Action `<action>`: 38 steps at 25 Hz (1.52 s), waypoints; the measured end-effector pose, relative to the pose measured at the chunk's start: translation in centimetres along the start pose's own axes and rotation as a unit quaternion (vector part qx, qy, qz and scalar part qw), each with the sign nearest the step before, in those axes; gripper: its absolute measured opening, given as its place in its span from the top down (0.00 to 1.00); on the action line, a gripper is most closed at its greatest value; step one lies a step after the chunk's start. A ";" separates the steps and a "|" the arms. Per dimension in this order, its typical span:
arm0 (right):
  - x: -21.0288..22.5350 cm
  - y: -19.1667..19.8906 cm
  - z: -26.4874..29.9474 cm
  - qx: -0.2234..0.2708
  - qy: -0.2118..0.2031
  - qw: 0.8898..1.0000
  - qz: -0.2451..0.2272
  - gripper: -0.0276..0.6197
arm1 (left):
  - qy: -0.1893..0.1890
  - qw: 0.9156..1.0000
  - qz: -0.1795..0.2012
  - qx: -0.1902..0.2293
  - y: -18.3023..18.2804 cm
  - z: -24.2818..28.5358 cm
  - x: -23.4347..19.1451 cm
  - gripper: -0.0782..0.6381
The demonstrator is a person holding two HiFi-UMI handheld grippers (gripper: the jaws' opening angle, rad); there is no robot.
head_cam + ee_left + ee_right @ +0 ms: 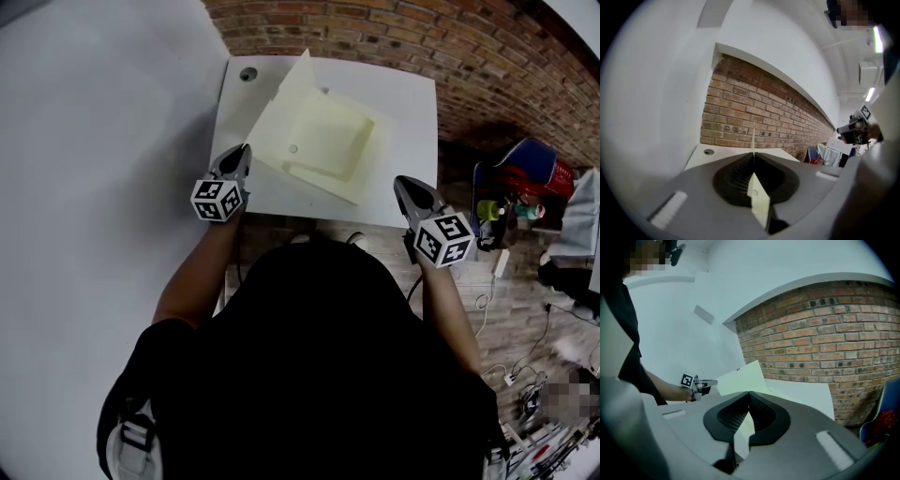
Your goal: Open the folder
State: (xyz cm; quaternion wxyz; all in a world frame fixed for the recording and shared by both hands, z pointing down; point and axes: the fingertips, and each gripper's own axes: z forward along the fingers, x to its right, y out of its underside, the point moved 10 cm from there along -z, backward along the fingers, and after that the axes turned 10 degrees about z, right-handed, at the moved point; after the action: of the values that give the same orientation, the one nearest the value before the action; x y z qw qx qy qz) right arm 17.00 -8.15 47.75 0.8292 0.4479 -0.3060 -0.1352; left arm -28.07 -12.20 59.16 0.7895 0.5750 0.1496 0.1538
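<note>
A pale yellow folder [330,141] lies on the white table [405,103]. Its front cover [286,94] stands lifted and tilted at the left side. My left gripper [245,150] is shut on the left edge of that cover; in the left gripper view the thin sheet [757,192] runs up edge-on between the closed jaws [753,155]. The right gripper view shows the raised cover [740,377] with the left gripper [714,382] at its corner. My right gripper [397,182] hovers at the table's front right, near the folder's corner, its jaws [749,393] meeting at the tips with nothing held.
A round cable hole [247,73] sits in the table's far left corner. A brick wall [394,33] runs behind the table, a plain white wall [103,141] to the left. A blue and red chair with clutter [523,173] stands on the floor at the right.
</note>
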 end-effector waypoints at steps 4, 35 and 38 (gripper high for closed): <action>-0.1 0.4 0.3 -0.005 0.002 1.000 0.001 0.95 | -0.004 1.000 -0.011 -0.002 0.4 -0.1 -0.9 0.88; -1.6 0.8 1.0 -0.008 0.025 1.000 0.007 0.95 | -0.086 0.983 -0.159 -0.041 6.6 -0.6 -9.4 0.88; -1.7 0.9 0.9 -0.009 0.029 0.999 0.008 0.95 | -0.089 0.982 -0.161 -0.049 7.4 -0.6 -9.9 0.88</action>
State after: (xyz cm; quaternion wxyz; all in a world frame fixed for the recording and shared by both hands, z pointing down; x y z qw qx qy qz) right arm 15.05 -7.41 48.25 0.8427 0.4420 -0.2841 -0.1177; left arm -37.77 -13.65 66.62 0.8415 0.5152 0.1612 -0.0201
